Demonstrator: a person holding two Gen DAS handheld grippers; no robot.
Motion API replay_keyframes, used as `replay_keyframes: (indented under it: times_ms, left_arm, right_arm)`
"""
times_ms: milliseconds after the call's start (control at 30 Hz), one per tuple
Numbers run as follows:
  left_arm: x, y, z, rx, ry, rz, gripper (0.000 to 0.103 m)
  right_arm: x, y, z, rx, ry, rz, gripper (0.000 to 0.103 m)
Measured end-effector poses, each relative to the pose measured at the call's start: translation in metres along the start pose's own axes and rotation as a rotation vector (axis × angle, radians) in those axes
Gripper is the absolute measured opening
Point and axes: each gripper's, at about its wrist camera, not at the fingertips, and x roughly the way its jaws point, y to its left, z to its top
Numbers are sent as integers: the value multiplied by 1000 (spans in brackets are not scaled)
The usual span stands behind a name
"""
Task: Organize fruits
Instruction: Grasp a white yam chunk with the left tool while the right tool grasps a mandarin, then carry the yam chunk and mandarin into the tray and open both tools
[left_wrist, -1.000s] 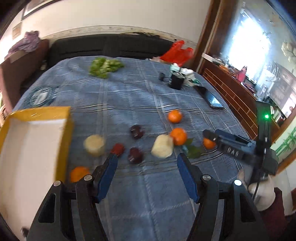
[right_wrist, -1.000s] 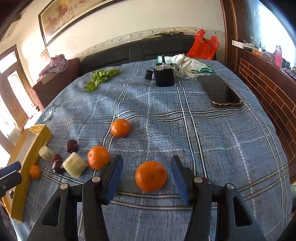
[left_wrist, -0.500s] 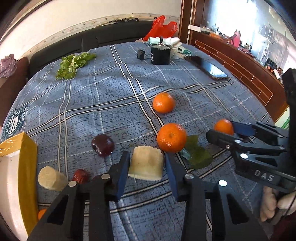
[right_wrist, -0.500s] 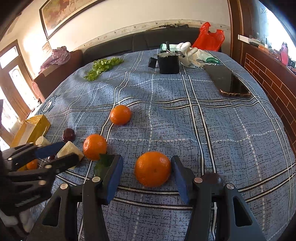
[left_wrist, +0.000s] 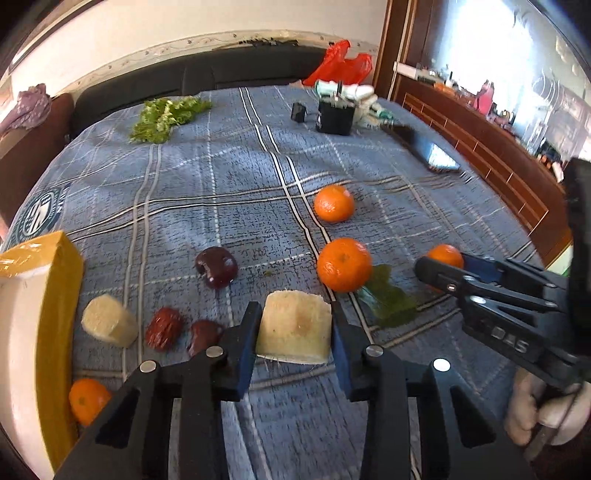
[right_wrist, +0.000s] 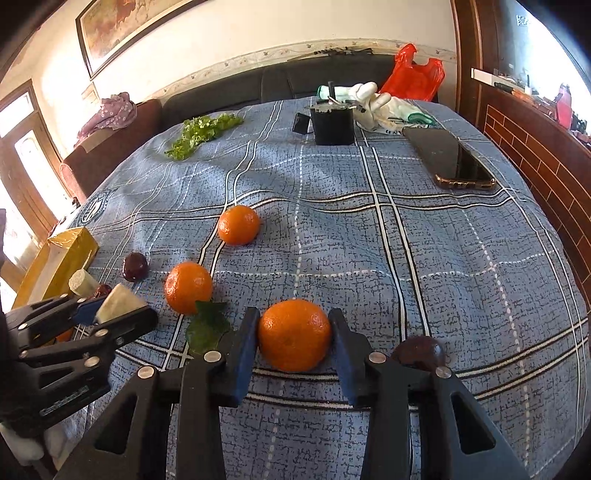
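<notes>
My left gripper (left_wrist: 295, 325) is shut on a pale cut fruit chunk (left_wrist: 294, 326) low over the blue checked cloth; it also shows in the right wrist view (right_wrist: 120, 301). My right gripper (right_wrist: 293, 334) is shut on an orange (right_wrist: 294, 334), which shows in the left wrist view (left_wrist: 445, 256). Two more oranges (left_wrist: 344, 264) (left_wrist: 334, 203), a dark plum (left_wrist: 217, 266), a second pale chunk (left_wrist: 109, 325), two red dates (left_wrist: 164, 328) and a small orange (left_wrist: 88, 400) lie on the cloth. A yellow-walled box (left_wrist: 61, 295) stands at the left.
A green leaf (left_wrist: 388, 301) lies by the nearer orange. A dark round fruit (right_wrist: 419, 352) sits right of my right gripper. At the far end are a black pot (right_wrist: 331, 123), a phone (right_wrist: 452, 158), greens (right_wrist: 201, 133), a white cloth and a red bag.
My left gripper swung from the box side to the pale chunk and closed on it. My right gripper closed on the orange between its fingers.
</notes>
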Motion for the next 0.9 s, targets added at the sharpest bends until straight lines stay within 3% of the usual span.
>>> replay_keyframes:
  times_ms: [300, 500, 733, 900]
  left_arm:
    - [-90, 53, -29, -151, -124, -14, 35]
    - [-159, 120, -64, -256, -206, 161, 35]
    - [-189, 206, -108, -442, -211, 314, 35]
    - [-181, 235, -125, -506, -172, 325, 35]
  right_arm:
    - [-15, 17, -3, -45, -76, 9, 41]
    - [-47, 41, 0, -61, -148, 27, 41]
    - [-78, 130, -2, -153, -126, 226, 41]
    - [-71, 209, -21, -258, -29, 385, 42]
